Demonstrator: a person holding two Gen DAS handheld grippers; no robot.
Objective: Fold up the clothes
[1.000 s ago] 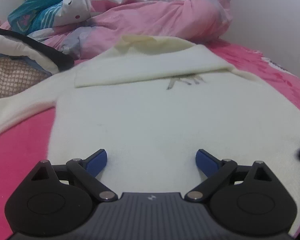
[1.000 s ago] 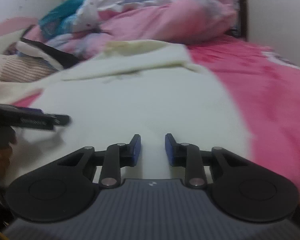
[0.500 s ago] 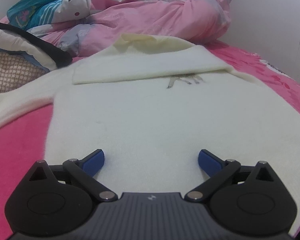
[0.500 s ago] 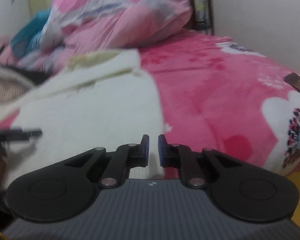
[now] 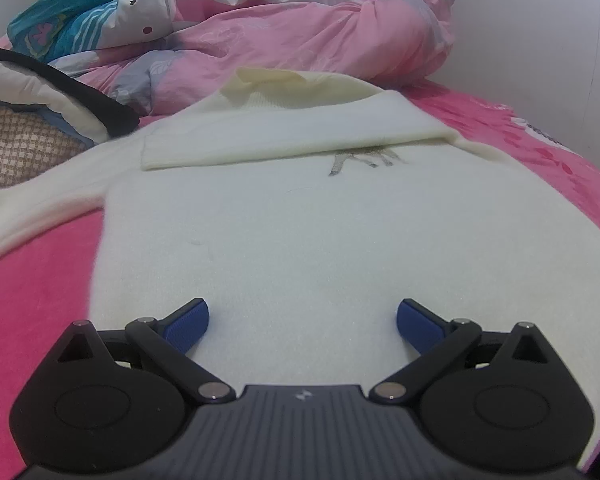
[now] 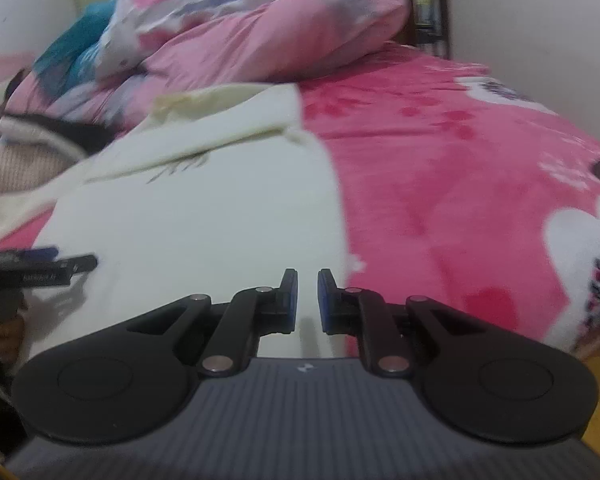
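A cream sweater [image 5: 300, 220] lies flat on the pink bedspread [image 5: 28, 300], front up. One sleeve [image 5: 292, 136] is folded across its chest; the other sleeve [image 5: 40, 208] stretches off to the left. My left gripper [image 5: 302, 320] hovers wide open over the near hem, with nothing between its blue pads. In the right wrist view the sweater [image 6: 200, 220] fills the left half. My right gripper [image 6: 307, 300] hangs just above the sweater's right edge, jaws drawn in to a narrow slit with no cloth in it. The left gripper [image 6: 60, 260] shows at the far left there.
A crumpled pink duvet [image 5: 300, 40] is heaped at the head of the bed. A pile of other clothes [image 5: 20, 148] sits left of the sweater. A white wall [image 5: 540, 40] runs along the bed's right side. Bare bedspread [image 6: 440, 200] lies right of the sweater.
My right gripper has moved from over the sweater's middle to its right edge, and its jaws have narrowed. The left gripper has stayed put and open.
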